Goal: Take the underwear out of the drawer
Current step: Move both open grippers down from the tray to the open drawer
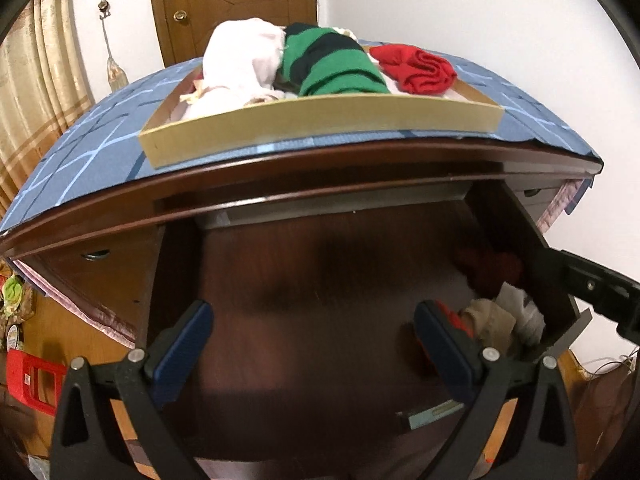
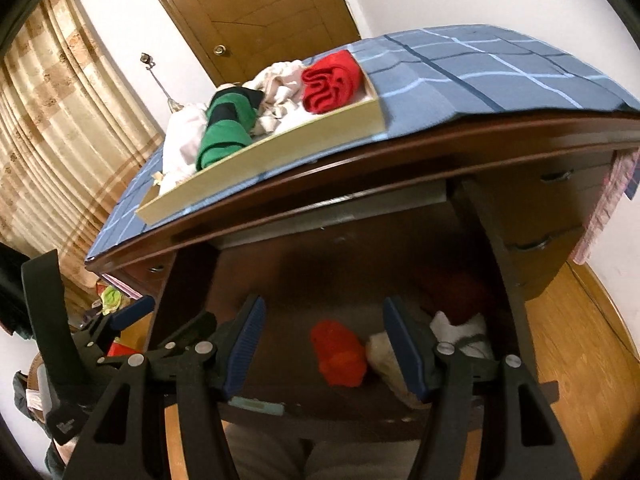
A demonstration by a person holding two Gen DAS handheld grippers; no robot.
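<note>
The dark wooden drawer (image 1: 304, 280) is pulled open under the desk top. In the right wrist view a red rolled underwear (image 2: 340, 354) lies on the drawer floor (image 2: 328, 276), with a beige piece (image 2: 380, 354) and a white piece (image 2: 452, 328) beside it at the right. My right gripper (image 2: 322, 350) is open, its jaws standing either side of the red roll just above it. My left gripper (image 1: 312, 340) is open and empty over the bare left part of the drawer; the beige piece (image 1: 492, 320) lies to its right.
A shallow cardboard tray (image 1: 320, 124) on the blue checked desk cover (image 1: 80, 160) holds white, green-striped (image 1: 332, 64) and red (image 1: 416, 66) clothes. A wooden door (image 2: 256, 4) and curtain (image 2: 48, 128) stand behind. The right gripper's body (image 1: 600, 284) reaches in at the drawer's right side.
</note>
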